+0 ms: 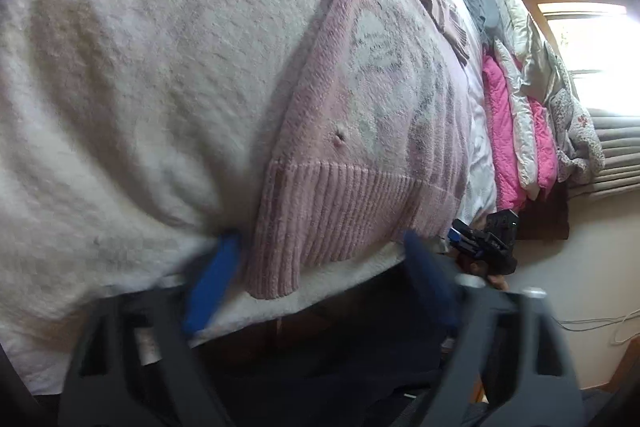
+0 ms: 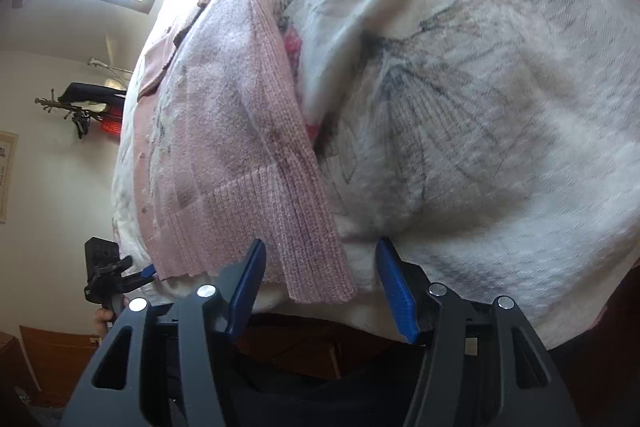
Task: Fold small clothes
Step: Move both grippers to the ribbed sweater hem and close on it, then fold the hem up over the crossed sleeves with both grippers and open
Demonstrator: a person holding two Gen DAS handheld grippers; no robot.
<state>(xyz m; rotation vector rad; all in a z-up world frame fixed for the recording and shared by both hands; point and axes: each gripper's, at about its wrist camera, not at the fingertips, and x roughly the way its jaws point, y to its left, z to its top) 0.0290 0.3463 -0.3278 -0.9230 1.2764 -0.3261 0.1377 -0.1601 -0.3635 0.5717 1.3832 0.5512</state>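
While both jaws gape empty | pink sweater (image 1: pixel 360 115) hem between each hand-held gripper (image 2: pixel 320 283)

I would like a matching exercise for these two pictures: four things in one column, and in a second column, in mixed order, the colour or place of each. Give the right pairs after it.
Things:
1. knitted sweater
2. blanket
3. fingers of the right gripper
4. folded quilt

Descriptions:
A. blue
B. bright pink, stacked at the far end of the bed
C. pale pink, ribbed hem at the near edge of the bed
D. whitish and fluffy, lying under the garment

Pairs: 1-C, 2-D, 3-A, 4-B
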